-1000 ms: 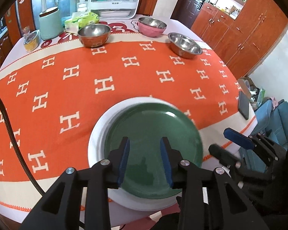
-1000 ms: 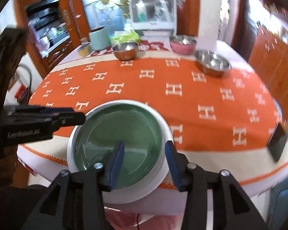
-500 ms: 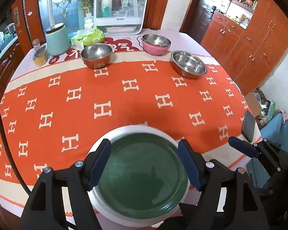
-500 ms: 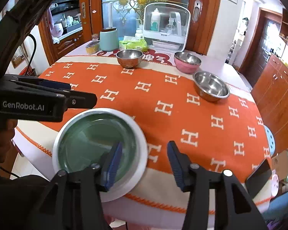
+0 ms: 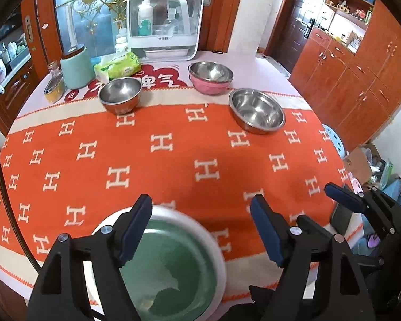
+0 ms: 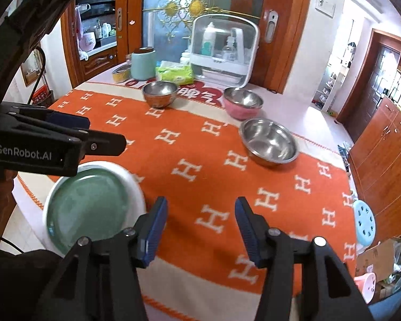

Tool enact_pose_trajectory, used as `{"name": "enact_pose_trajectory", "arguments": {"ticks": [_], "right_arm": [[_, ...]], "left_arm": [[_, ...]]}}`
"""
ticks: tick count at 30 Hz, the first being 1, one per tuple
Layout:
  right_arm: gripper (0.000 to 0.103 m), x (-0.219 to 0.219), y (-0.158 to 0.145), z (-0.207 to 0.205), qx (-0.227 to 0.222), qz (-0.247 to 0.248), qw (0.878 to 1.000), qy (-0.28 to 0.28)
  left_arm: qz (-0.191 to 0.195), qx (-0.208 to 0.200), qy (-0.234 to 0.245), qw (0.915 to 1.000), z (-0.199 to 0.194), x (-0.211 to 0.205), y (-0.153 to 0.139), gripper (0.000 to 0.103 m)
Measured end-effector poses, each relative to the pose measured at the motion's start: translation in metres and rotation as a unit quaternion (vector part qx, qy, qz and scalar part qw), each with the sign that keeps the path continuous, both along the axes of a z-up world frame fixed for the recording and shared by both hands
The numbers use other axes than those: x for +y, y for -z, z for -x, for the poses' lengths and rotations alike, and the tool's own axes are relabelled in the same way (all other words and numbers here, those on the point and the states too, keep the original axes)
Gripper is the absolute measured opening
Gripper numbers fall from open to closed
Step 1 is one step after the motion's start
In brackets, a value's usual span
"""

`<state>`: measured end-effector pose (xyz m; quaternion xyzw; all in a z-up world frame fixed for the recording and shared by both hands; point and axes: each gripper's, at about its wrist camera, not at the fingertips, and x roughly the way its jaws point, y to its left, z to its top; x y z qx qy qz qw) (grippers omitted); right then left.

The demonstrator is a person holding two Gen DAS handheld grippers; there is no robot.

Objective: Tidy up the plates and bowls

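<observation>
The left gripper (image 5: 200, 230) is spreading its fingers, grasping nothing. The right gripper (image 6: 199, 230) is hanging released beside the green plate (image 6: 88, 208), which is resting in the white plate (image 6: 140, 187).

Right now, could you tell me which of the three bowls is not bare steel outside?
The pink bowl, at the table's far side; the other bowls are bare metal.

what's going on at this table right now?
A person holds a gripper in each hand above a table with an orange cloth. The green plate sits stacked on the white plate near the table's front edge. The left gripper is opening with nothing clamped; the right gripper is open and empty. Two steel bowls and a pink bowl wait untouched at the back.
</observation>
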<state>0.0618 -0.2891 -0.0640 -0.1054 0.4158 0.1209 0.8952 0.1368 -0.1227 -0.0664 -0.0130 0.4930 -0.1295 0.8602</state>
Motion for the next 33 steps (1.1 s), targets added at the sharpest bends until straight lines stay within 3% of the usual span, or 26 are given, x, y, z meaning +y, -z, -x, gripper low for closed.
{"name": "enact_pose_trajectory", "arguments": {"ticks": [16,26,33], "right_arm": [[0.053,-0.118,-0.024,-0.076,-0.044,-0.013,0.999,0.011],[0.053,-0.153,-0.019,-0.136,-0.055,-0.031,0.998,0.029],[0.053,-0.17,-0.004,-0.167,-0.035,-0.071,0.996,0.051]], "left_arm": [[-0.014,-0.013,-0.031,0.9993,-0.071,-0.089,-0.007,0.075],[-0.042,-0.006,-0.05,0.9979,-0.124,-0.117,-0.004,0.075],[-0.056,0.021,-0.064,0.9962,-0.156,-0.126,0.012,0.075]]}}
